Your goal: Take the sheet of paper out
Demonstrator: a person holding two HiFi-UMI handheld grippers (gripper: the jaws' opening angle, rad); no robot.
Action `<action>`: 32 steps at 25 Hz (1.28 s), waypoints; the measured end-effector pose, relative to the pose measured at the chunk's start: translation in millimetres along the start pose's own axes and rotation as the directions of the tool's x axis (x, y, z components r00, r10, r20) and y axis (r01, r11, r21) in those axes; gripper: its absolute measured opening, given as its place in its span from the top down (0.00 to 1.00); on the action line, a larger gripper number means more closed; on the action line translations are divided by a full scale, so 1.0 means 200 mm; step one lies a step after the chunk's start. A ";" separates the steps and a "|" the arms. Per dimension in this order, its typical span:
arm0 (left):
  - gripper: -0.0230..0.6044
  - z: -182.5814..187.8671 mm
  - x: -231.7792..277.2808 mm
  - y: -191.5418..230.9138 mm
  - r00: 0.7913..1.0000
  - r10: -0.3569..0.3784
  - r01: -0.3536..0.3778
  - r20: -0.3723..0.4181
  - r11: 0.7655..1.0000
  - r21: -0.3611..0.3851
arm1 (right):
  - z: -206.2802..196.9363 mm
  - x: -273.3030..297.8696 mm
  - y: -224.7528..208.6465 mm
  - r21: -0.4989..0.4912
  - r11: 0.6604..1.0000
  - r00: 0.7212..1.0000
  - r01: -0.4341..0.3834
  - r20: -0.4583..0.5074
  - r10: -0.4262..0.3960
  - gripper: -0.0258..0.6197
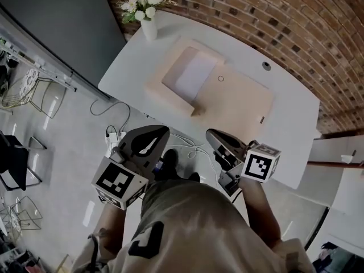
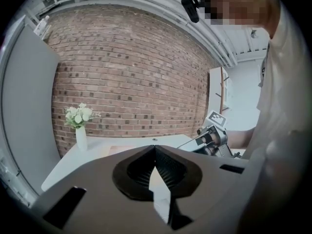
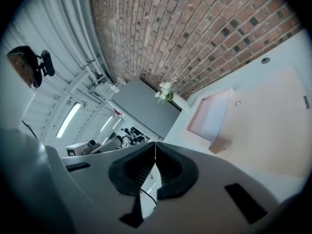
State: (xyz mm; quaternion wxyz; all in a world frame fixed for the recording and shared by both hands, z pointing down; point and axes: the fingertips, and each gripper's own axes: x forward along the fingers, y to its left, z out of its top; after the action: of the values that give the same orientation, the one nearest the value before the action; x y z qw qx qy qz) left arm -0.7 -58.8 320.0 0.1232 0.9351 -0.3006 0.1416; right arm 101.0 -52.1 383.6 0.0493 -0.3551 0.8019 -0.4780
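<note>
A pale pink open folder (image 1: 239, 104) lies on the white table (image 1: 296, 129). Its raised tray-like half holds a white sheet of paper (image 1: 196, 73), also seen in the right gripper view as the sheet (image 3: 217, 113) inside the folder (image 3: 263, 126). My left gripper (image 1: 165, 128) hangs short of the table's near edge, close to my body, jaws shut with nothing between them (image 2: 155, 146). My right gripper (image 1: 209, 132) is beside it, also short of the table and shut on nothing (image 3: 155, 143). Neither touches the folder.
A white vase of flowers (image 1: 149, 27) stands at the table's far left corner. A brick wall (image 1: 273, 10) runs behind the table. A power strip (image 1: 112, 138) and cables (image 1: 187, 147) lie on the floor under the near edge. A grey panel (image 1: 57, 27) stands at left.
</note>
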 end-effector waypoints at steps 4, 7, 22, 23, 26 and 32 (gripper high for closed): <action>0.94 0.03 0.00 0.12 1.000 -0.024 0.024 0.020 1.000 -0.013 | 0.04 0.08 -0.10 0.078 0.996 0.999 0.037 0.027 -0.039 0.92; 0.94 0.04 0.00 0.21 0.999 -0.039 0.039 0.030 0.999 -0.016 | 0.05 0.14 -0.16 0.112 0.992 0.997 0.062 0.034 -0.066 0.92; 0.94 -0.05 -0.11 0.57 0.995 -0.078 0.084 0.065 0.992 -0.093 | 0.11 0.37 -0.43 0.480 0.877 0.991 -0.004 0.117 -0.059 0.53; 0.94 -0.05 -0.10 0.57 0.995 -0.080 0.086 0.061 0.992 -0.096 | 0.11 0.38 -0.47 0.493 0.870 0.991 0.003 0.117 -0.070 0.52; 0.94 -0.05 -0.08 0.58 0.995 -0.079 0.084 0.055 0.992 -0.096 | 0.13 0.40 -0.58 0.540 0.842 0.989 0.023 0.112 -0.099 0.48; 0.94 -0.05 -0.03 0.60 0.999 -0.025 0.028 0.043 0.997 -0.074 | 0.12 0.48 -0.82 0.588 0.804 0.990 0.087 0.036 -0.133 0.45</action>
State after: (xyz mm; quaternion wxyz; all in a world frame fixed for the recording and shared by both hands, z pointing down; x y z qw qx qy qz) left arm -79.4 -146.3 345.0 0.1535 0.9365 -0.2959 0.1087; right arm 125.4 -175.4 527.2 0.1587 -0.3864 0.5914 -0.6898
